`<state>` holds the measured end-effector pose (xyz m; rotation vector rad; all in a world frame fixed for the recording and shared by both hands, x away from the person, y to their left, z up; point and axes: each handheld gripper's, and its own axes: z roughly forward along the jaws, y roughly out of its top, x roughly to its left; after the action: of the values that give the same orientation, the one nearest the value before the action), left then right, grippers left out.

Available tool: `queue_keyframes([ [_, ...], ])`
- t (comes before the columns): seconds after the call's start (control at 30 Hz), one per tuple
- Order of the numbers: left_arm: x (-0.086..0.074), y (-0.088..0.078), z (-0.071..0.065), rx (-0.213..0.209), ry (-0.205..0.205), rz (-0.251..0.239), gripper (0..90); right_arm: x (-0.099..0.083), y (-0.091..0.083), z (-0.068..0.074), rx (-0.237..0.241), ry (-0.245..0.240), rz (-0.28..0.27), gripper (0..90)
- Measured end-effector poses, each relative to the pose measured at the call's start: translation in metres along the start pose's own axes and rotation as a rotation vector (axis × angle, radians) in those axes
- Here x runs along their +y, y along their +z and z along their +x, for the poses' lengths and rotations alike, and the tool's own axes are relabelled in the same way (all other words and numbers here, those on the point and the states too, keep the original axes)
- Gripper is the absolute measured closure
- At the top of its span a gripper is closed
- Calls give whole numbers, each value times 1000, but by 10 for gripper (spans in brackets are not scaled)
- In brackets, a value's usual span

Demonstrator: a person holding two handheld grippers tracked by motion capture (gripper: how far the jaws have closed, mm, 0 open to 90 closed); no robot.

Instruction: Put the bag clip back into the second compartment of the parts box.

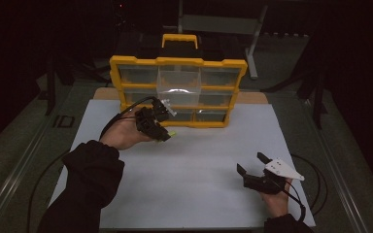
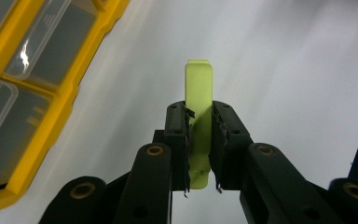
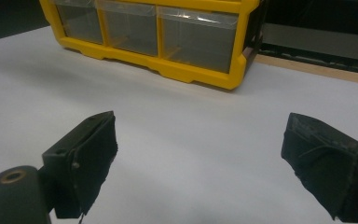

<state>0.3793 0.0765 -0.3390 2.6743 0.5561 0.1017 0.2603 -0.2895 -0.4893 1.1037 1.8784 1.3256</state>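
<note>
Paper sheet point(image 1: 189, 160) covers the table, white and bare in the middle; at its far edge stands a yellow drawer cabinet point(image 1: 177, 92) with clear drawers, one middle drawer point(image 1: 178, 80) pulled out toward the person; left gripper point(image 1: 166, 136) hovers just in front of the cabinet's lower left, its jaws clamped on a small lime-green piece point(image 2: 199, 121) that juts past the pads, clear of the sheet; right gripper point(image 1: 249, 162) rests low at the near right, jaws spread wide with nothing between them. Judging by this, the pick-up is done; placing the piece, likely into the pulled-out drawer, is left.
</note>
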Motion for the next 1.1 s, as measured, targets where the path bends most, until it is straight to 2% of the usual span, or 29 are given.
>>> queue_keyframes([
  [0.17,6,-6,1,8,30,4,790,0,0,0,0,2,0,102],
  [0.33,12,-13,1,2,38,3,790,0,0,0,1,2,-1,102],
  [0.53,18,-23,2,6,84,4,790,0,0,0,1,2,-1,102],
  [0.73,22,-29,4,7,98,5,790,0,0,0,1,4,-1,102],
  [1.1,31,-53,12,12,104,-13,790,0,1,1,4,7,-3,102],
])
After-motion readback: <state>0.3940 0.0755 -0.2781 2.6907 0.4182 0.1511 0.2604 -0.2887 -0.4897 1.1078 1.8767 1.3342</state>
